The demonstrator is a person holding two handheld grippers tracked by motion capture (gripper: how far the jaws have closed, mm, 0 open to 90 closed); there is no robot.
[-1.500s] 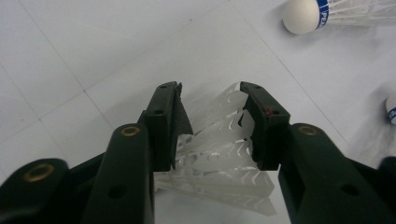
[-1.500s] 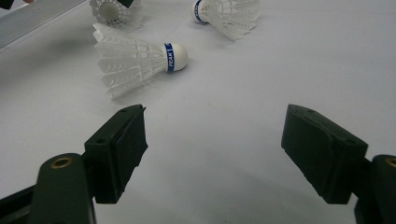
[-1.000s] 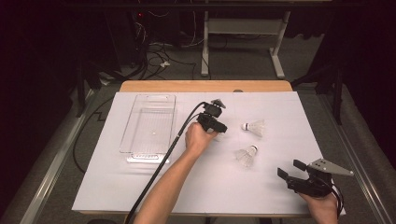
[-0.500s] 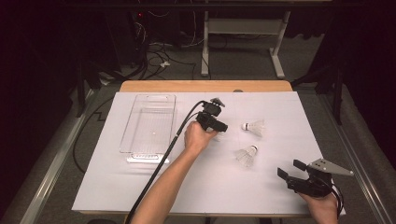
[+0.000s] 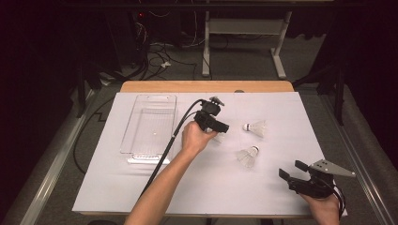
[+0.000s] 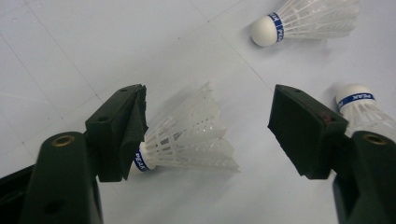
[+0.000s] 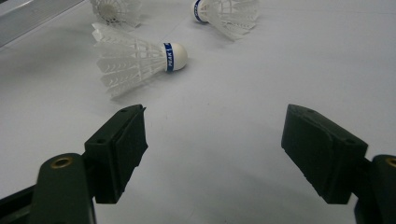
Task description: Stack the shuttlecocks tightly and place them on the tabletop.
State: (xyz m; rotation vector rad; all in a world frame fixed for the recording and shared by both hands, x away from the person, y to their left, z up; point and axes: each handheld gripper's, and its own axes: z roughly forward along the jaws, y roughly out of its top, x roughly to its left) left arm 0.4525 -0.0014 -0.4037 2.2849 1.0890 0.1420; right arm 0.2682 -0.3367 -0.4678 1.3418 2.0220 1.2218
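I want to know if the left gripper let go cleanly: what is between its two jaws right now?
A shuttlecock lies on the white sheet between the open jaws of the left gripper, seen in the left gripper view; they have just been opening.

Left gripper (image 5: 217,131) mid-table, jaws just been opening, now wide; right gripper (image 5: 293,170) near right edge, jaws apart.

A clear plastic tray (image 5: 149,123) on the white table sheet (image 5: 108,183) — desk legs (image 5: 206,47) behind.

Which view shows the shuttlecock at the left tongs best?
Left gripper view: the shuttlecock lies close up between the open left tongs. The high view has it tiny, half hidden by them; the right gripper view shows it far off.
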